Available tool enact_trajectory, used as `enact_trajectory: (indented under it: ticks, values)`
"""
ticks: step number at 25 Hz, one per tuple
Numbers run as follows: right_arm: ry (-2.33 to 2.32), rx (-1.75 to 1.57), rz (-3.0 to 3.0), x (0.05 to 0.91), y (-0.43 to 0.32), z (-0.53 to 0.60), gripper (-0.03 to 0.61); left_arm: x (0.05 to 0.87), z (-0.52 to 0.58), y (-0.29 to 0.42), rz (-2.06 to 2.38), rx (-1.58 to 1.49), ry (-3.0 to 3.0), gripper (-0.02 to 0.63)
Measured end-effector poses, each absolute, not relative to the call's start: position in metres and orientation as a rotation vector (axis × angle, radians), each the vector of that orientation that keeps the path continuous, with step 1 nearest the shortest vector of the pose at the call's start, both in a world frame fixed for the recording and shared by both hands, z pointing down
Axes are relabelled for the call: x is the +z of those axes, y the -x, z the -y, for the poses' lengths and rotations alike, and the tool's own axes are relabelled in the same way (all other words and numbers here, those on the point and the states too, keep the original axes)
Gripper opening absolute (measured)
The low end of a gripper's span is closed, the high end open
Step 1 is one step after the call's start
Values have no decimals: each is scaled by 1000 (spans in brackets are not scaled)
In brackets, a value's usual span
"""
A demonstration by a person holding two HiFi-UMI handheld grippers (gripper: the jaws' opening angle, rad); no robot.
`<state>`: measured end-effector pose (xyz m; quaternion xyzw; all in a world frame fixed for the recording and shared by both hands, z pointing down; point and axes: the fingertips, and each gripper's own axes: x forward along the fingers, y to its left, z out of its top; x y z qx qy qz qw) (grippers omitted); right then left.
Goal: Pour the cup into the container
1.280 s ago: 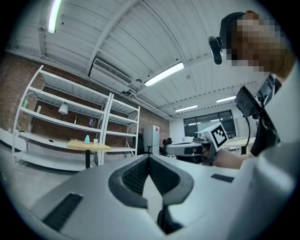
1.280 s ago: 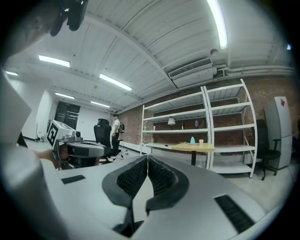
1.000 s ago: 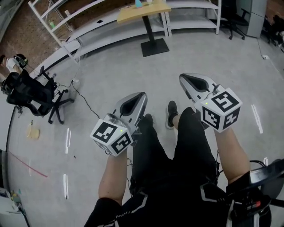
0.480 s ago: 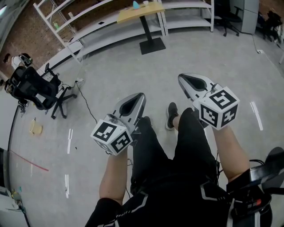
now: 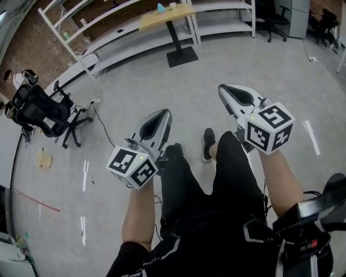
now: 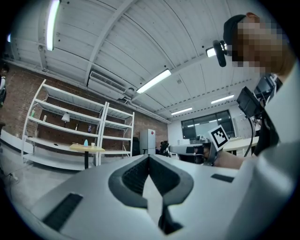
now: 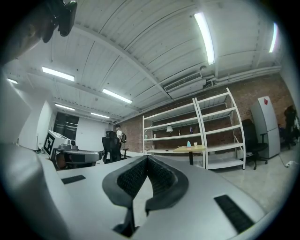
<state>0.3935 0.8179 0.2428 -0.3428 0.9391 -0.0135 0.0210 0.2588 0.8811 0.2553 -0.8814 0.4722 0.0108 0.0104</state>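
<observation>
A small wooden table (image 5: 162,19) stands far ahead by the shelves, with a blue container (image 5: 161,7) and a white cup (image 5: 172,5) on top. Both show small in the left gripper view, the blue container (image 6: 86,142) beside the cup (image 6: 93,144), and in the right gripper view as container (image 7: 189,144) and cup (image 7: 195,144). My left gripper (image 5: 165,112) and right gripper (image 5: 223,87) are held level over the floor, far from the table. Each is shut with nothing between its jaws, as the left gripper (image 6: 149,157) and right gripper (image 7: 148,157) show close up.
White shelving (image 5: 108,32) runs along the brick wall behind the table. A black office chair (image 5: 40,111) and a floor cable (image 5: 105,127) lie to the left, another chair (image 5: 270,19) at the far right. My legs and shoes (image 5: 208,142) are below the grippers.
The floor, chair and table have shifted in the head view as the person walks forward. Both grippers are carried along, still shut and level.
</observation>
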Motion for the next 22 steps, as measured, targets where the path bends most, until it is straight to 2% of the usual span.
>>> enact_trajectory:
  ticks: [22]
  values:
    - [1072, -37, -2901, 247, -392, -801, 0, 262, -862, -252, -1493, 16, 2746, 0]
